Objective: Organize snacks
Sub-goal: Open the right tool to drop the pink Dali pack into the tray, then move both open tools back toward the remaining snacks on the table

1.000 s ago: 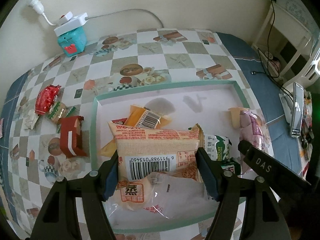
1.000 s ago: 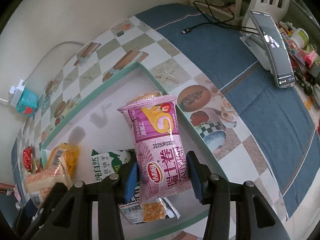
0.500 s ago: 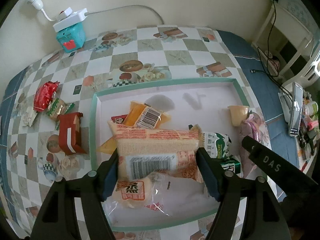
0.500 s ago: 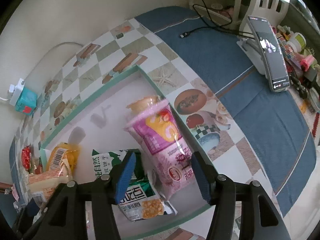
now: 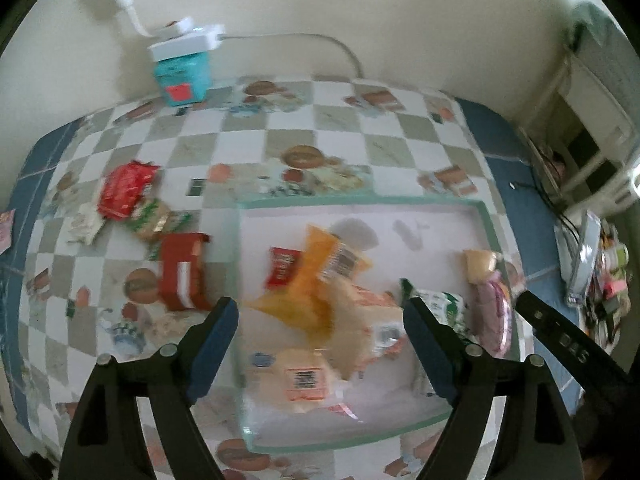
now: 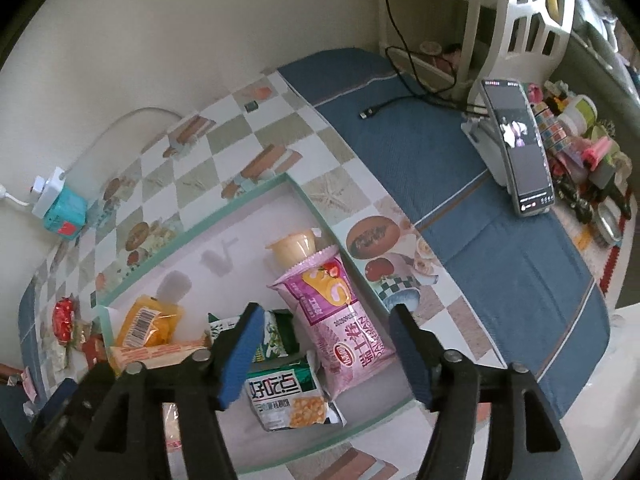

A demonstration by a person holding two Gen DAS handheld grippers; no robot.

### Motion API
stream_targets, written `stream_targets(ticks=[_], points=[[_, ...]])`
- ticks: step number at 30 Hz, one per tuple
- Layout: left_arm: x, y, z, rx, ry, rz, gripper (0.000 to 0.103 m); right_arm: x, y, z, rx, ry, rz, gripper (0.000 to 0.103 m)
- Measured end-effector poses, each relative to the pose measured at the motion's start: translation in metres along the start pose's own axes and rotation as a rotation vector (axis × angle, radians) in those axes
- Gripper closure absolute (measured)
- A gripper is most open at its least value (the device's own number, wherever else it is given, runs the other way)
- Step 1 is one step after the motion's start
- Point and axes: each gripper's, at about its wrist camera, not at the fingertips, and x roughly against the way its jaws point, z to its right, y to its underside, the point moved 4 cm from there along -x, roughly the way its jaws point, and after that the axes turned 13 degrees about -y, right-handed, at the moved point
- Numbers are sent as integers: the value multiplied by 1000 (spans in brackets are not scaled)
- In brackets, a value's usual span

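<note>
1. While both grippers hang over the tray [image 5: 490, 224], neither holds anything: the left gripper [image 5: 320, 338] has its jaws spread wide, having just opened further, w/ nothing pressed between the pads.
2. Beige barcode pack [image 5: 376, 326] lies in the tray below and between the left fingers, blurred, clear of both pads; orange packet [image 5: 316, 280] sits just behind it, small red packet [image 5: 282, 266] beside that.
3. Right gripper [image 6: 326, 354] also open, jaws just widened; pink Swiss-roll pack [image 6: 340, 320] lies in the tray between the fingers but apart from both pads, its top end leaning on a pudding cup [image 6: 294, 248] near the tray's right wall [image 6: 320, 216].
4. Green corn-snack bag [image 6: 288, 396] lies flat by the right gripper's left finger, partly over a green-white biscuit pack [image 6: 276, 334].
5. Outside the tray, on the checkered tablecloth [image 5: 320, 136] left of it: dark red box [image 5: 182, 270], red wrapper [image 5: 126, 188], green-striped snack [image 5: 154, 216].
6. Teal box w/ white power strip on top [image 5: 184, 70] at the wall; phone on a stand [image 6: 520, 148] on the blue cloth [image 6: 480, 240], well apart to the right.
</note>
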Motion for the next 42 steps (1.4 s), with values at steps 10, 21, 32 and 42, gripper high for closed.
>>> stream_targets(ticks=[10, 21, 32, 42], points=[[-8, -7, -75, 165, -99, -10, 2, 10, 4, -33, 83, -9, 32, 0], [-10, -3, -139, 253, -167, -7, 2, 9, 22, -88, 175, -49, 17, 0], [-16, 17, -220, 382, -216, -44, 2, 3, 53, -163, 276, -96, -14, 0], [-22, 32, -297, 509, -236, -73, 2, -5, 84, -227, 372, -126, -41, 0]])
